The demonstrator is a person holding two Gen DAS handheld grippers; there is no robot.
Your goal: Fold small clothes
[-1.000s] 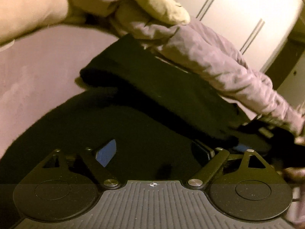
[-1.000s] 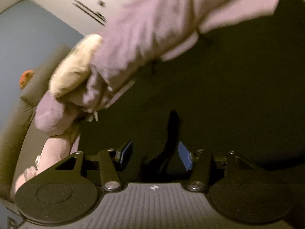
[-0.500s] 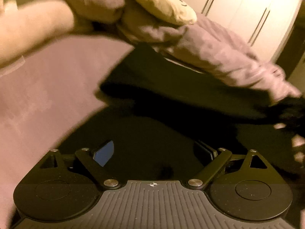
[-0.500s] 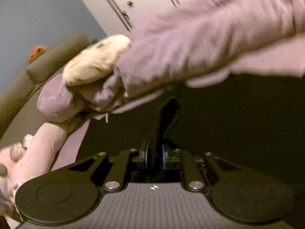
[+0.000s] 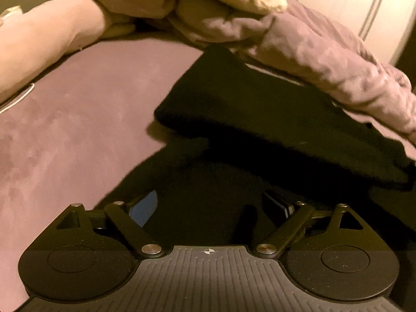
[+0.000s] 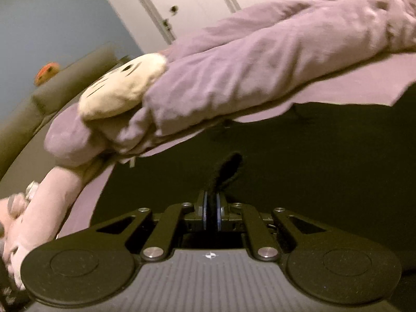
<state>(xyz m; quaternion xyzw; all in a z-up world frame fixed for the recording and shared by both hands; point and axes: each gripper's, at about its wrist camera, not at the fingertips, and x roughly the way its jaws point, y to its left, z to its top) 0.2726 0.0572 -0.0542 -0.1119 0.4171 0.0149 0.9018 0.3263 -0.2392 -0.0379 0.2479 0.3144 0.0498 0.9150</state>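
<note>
Right wrist view showed the right gripper (image 6: 211,214) pinched on a fold of the black garment (image 6: 299,161) on the bed (image 5: 72,119). Left gripper (image 5: 213,206) stood open over the cloth, holding nothing. Folding was starting; next, the pinched edge likely needed carrying across.

It looked like a home bedroom: a mauve bedsheet (image 5: 78,119) lay under a rumpled duvet (image 6: 260,72), with plush toys (image 6: 122,88) beside it and white wardrobe doors (image 6: 208,0) beyond.

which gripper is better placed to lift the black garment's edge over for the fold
Right. The right gripper is shut on a pinch of the black garment; the left gripper is open, holding nothing.
</note>
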